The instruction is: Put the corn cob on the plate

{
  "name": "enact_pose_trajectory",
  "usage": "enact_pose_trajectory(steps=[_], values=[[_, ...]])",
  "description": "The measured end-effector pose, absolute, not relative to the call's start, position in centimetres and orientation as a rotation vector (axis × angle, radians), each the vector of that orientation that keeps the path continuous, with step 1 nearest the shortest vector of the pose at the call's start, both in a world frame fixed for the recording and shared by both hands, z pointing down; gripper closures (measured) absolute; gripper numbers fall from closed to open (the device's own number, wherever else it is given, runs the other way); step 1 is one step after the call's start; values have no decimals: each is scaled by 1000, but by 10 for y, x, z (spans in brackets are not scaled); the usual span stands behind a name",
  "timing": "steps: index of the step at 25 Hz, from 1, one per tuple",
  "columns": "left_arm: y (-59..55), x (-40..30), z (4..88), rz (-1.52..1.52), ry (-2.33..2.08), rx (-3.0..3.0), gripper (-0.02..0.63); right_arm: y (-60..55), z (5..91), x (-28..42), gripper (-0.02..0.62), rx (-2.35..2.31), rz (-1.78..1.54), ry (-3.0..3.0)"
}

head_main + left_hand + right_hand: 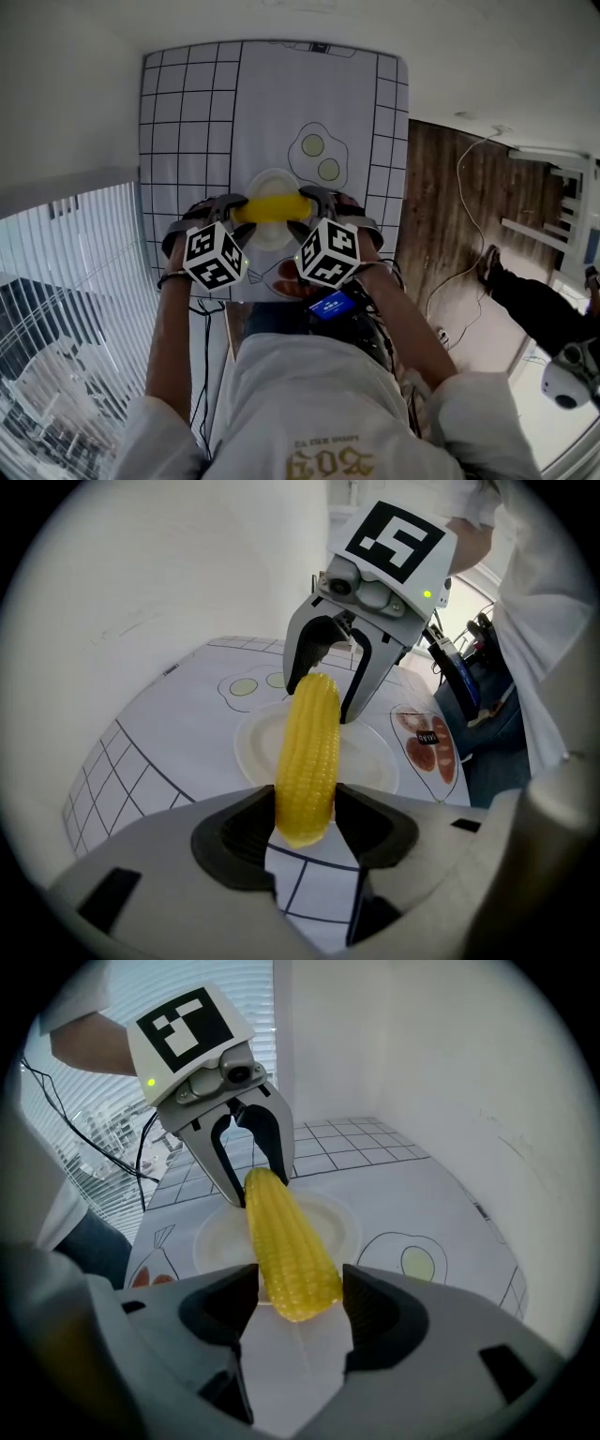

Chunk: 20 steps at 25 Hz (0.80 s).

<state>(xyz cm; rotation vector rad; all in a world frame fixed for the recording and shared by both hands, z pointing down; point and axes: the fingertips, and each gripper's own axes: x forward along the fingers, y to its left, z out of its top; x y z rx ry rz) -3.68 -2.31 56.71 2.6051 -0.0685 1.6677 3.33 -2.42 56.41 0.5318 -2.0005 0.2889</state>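
Left tool (pixel 305 819): clamped on one tip of the corn cob (pixel 311 747).
Corn cob: bridges both tools, over the plate (pixel 371 761); likely stiff and light, with bumpy kernels that resist slipping, so end holds suit it.
Right tool (pixel 300 1293): clamped on the other tip.

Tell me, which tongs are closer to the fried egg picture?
Right. The right tongs clamp the corn cob at the end nearest the fried egg picture, which lies just beyond them. The left tongs clamp the other end, across the plate from it.
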Motion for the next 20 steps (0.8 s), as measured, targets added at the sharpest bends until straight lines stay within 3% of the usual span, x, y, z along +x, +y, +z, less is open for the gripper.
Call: enact_pose_trajectory(steps=[20], values=[[-28, -51, 552, 1571, -325, 2583, 387, -22, 556, 42, 304, 566, 281, -2014]])
